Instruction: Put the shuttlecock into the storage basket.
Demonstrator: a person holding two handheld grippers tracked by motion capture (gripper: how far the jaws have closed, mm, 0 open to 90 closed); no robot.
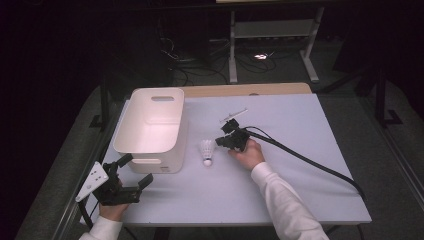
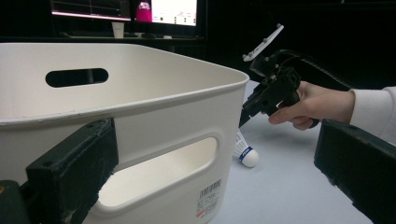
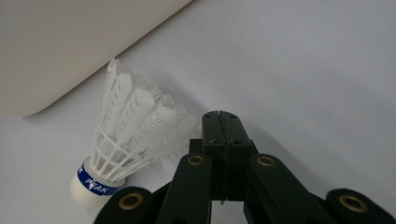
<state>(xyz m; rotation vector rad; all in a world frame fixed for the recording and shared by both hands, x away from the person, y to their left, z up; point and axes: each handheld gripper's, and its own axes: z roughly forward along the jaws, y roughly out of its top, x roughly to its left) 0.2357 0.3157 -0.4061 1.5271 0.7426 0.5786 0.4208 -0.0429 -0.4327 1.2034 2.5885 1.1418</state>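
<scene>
R gripper sits low on the table, jaws clenched flat together w/ nothing between them; the shuttle lies just beside them on the cloth, feathers brushing or nearly brushing the jaw's side. Can't tell if they actually touch. Looks like a closed-jaw approach: either a nudge to line the shuttle up, or the grab missed & the jaws need reopening. Judgement only.

L gripper waits at the near-left table edge, jaws apart, holding nothing. In its own view the bin stands right ahead, between the jaw tips but not pressed. Prob. parked there to steady or shift the bin when needed.

Shuttle: on the table btwn bin and R gripper, close to the bin's side wall, not in it. In the high view it lies cork toward the person, skirt pointing away. White feathers, some w/ small droplets or glue beads, white rounded cork, blue band w/ white lettering. Light & springy; skirt would crush under a hard pinch, so the cork end is the safer grip.

Bin: white plastic, rounded corners, slot handles, empty inside.
</scene>
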